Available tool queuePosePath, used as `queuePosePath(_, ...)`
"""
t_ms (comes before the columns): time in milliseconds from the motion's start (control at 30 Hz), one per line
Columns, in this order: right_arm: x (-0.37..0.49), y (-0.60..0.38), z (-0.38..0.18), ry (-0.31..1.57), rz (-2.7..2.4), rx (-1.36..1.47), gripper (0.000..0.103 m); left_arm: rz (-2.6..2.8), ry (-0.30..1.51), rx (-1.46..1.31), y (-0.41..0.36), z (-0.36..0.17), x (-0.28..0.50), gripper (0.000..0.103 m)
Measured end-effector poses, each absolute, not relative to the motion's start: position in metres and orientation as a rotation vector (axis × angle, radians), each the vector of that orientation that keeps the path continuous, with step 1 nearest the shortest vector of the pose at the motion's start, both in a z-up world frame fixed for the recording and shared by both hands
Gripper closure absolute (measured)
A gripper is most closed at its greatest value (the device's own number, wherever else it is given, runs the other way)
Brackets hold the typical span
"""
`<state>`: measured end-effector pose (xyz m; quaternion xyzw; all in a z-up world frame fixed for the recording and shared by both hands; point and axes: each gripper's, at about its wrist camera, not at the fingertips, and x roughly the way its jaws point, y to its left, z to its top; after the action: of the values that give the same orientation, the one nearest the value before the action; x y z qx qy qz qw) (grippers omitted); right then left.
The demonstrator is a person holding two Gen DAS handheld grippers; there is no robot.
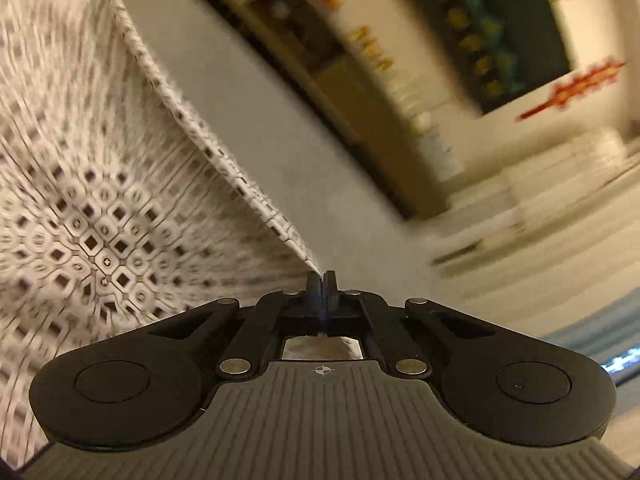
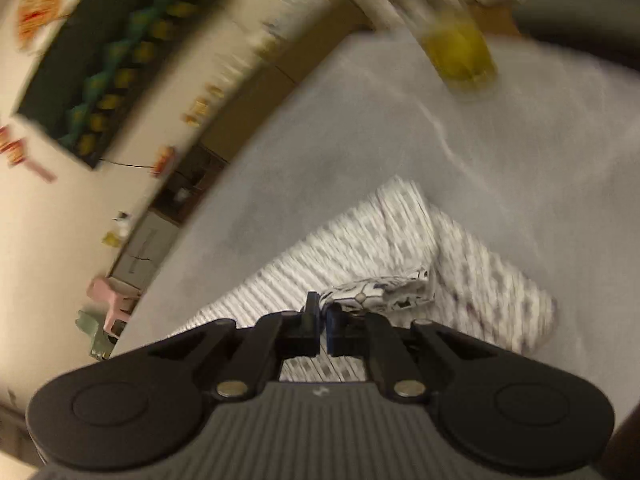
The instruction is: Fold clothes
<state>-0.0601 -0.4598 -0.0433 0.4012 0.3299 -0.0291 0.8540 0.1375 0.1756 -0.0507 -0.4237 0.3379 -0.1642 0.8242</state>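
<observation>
the patterned garment, white cloth with a dark geometric print, is partly raised off the grey bed surface: in the left wrist view it rises as a taut sheet on the left side of the scene, its edge running down to a corner that ends right at the left gripper, whose jaws are together and clamped on that corner. in the right wrist view the rest of the garment lies on the bed just beyond the right gripper, with a bunched bit of the same print pinched at the tips; the jaws there are drawn together on that bunch, as far as the blur allows. the step in hand looks like the lift that begins a fold, each gripper holding a corner or edge with the cloth coming up between them. the next move, as i judge it, calls for carrying both held points across together, at an even height, so the raised part lays over the part on the bed without twisting, then lowering before either grip lets go. farther off, a yellowish blurred object sits at the far right of the bed, and a dark wall panel with green and yellow shapes hangs at the far left, above low shelving; none of it is near the cloth.
</observation>
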Motion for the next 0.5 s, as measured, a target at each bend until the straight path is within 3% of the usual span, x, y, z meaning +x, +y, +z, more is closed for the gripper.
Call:
queuePosePath(100, -0.071, -0.467, -0.034, 0.691, -0.024, 0.795, 0.1, -0.365, 0.693, -0.874, 0.187, -0.024, 0.071, 0.103)
queuePosePath(200, -0.074, -0.482, -0.064, 0.82, -0.097, 0.838, 0.1, -0.295, 0.812, -0.85, 0.184, -0.053, 0.02, 0.103)
queuePosePath(300, -0.069, -0.496, -0.077, 0.868, -0.127, 0.915, 0.1, -0.235, 0.908, -0.889, 0.183, -0.094, 0.011, 0.103)
queuePosePath(400, -0.065, -0.495, -0.073, 0.859, -0.116, 0.923, 0.1, -0.274, 0.912, -0.957, 0.176, -0.099, 0.025, 0.103)
queuePosePath(467, -0.065, -0.493, -0.07, 0.842, -0.087, 0.942, 0.099, -0.31, 0.896, -0.989, 0.164, -0.094, 0.042, 0.085)
queuePosePath(500, -0.064, -0.493, -0.068, 0.828, -0.077, 0.952, 0.099, -0.323, 0.899, -0.996, 0.155, -0.092, 0.052, 0.069)
